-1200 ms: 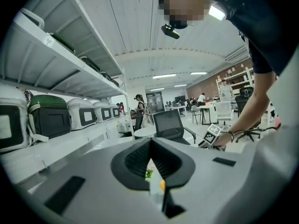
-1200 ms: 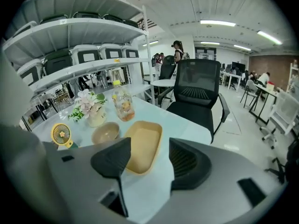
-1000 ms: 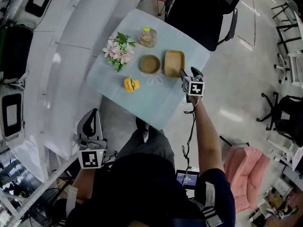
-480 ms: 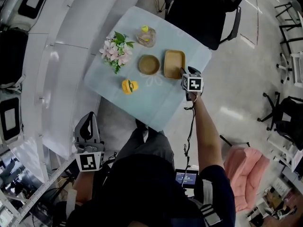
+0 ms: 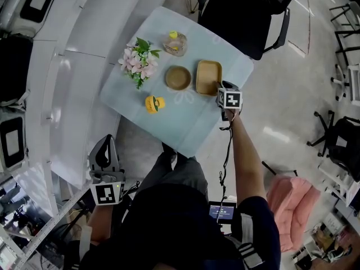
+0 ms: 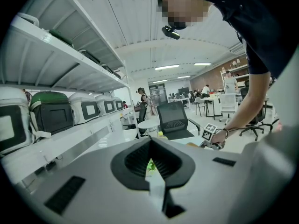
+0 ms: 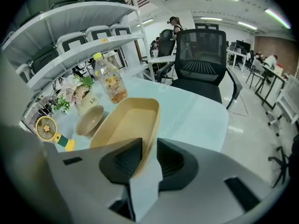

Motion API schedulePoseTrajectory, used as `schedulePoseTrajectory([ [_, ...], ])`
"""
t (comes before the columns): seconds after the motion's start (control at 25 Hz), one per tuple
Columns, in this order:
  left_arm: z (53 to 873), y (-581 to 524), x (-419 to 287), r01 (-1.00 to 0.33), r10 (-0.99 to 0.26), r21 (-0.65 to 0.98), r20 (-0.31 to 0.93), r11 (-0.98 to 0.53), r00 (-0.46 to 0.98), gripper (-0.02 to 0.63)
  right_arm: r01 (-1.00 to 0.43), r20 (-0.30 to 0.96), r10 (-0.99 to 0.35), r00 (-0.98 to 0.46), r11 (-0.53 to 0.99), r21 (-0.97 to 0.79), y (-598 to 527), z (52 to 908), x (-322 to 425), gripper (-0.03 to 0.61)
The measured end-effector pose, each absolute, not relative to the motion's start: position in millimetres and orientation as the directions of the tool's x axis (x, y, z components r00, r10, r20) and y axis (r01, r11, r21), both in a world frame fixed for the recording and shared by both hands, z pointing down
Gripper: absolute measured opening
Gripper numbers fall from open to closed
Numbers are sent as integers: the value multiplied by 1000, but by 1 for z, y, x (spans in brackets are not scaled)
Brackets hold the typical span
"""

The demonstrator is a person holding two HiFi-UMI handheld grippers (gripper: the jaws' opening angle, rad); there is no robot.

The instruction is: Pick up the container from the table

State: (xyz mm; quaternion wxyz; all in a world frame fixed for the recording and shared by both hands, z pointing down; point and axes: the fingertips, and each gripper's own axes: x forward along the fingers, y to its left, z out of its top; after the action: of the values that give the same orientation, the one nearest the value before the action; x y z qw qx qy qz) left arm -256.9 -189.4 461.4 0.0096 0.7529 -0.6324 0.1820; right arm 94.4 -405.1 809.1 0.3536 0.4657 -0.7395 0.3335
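The right gripper (image 7: pixel 146 154) was closing astride the near wall of the tan container (image 7: pixel 122 123), while the left gripper (image 6: pixel 150 165), well away from it, hung empty, jaws nearly together.

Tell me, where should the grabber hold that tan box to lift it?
Grip the container by its thin right wall, coming down from above on the side away from the bowl. It is open on top and looks too wide to span, but that upright wall slips between two jaws. The right gripper straddles it, jaws closing.
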Motion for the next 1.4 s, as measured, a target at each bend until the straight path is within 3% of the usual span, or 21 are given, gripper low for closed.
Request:
schedulePoseTrajectory([
  [0.64, 466, -190, -263, -956, -945, -218, 303, -194, 123, 3, -938, 847, -466, -257, 333, -101, -408, 811, 96, 26],
  [1.4, 469, -191, -267, -958, -943, -208, 307, -195, 125, 3, -953, 830, -496, -254, 276, -126, -407, 802, 97, 14],
])
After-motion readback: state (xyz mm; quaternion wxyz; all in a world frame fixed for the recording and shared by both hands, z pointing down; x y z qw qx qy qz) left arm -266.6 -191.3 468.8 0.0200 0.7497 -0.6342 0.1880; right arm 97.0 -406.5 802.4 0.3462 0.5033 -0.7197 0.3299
